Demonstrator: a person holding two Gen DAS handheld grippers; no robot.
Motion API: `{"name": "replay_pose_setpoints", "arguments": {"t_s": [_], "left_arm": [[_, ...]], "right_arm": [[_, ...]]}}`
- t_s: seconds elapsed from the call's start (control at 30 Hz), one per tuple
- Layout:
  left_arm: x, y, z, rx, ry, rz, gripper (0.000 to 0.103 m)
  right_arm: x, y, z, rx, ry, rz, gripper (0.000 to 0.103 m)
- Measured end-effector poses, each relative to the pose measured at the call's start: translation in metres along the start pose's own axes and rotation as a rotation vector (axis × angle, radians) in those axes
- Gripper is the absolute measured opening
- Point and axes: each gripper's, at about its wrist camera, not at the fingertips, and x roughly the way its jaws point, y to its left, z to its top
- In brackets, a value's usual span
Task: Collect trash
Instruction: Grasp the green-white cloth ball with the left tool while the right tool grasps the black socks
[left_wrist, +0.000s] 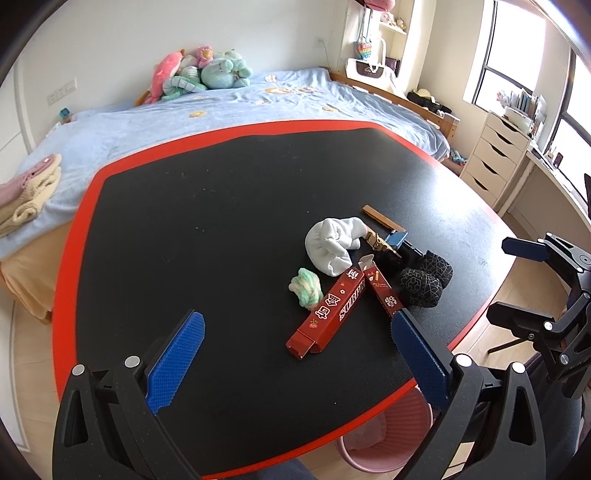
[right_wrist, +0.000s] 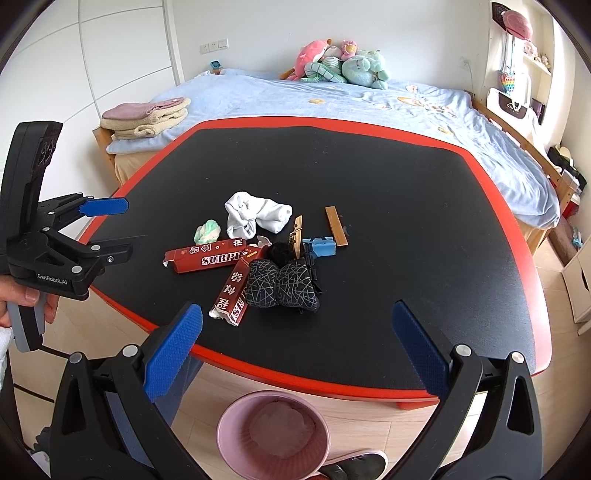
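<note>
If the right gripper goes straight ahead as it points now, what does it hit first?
Probably the black patterned sock bundle, nearest in line between the open right gripper's fingers, though depth is hard to judge.

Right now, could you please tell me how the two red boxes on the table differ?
The longer red box lies roughly crosswise, clear of the dark sock bundle; the shorter red box angles toward the table's near edge, beside that bundle. The shorter box's near end shows torn white; the longer box's left end flap hangs open. Both are red cartons with white lettering, lying flat and overlapping.
</note>
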Motion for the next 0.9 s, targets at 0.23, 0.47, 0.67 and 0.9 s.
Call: {"name": "replay_pose_setpoints", "arguments": {"t_s": [0.23,0.47,0.67,0.9], "left_arm": [[0.030,0.011,0.012,-0.046,0.059,-0.015,0.097],[0.053,0.015,0.017,-0.069,0.102,-0.020,0.096],[0.063,0.016,0.018,-0.078,0.133,-0.037,0.079],[0.067,0.017,0.020,-0.076,0.138,-0.049,0.070]], "right_arm": [[0.022,-0.002,0.005,-0.006,0.028,0.011,0.100],[0.040,-0.003,0.008,-0.012,0.044,0.014,0.100],[0.048,-0.001,0.012,-0.024,0.049,0.028,0.099],[0.055,0.001,0.012,-0.029,0.064,0.034,0.083]]}}
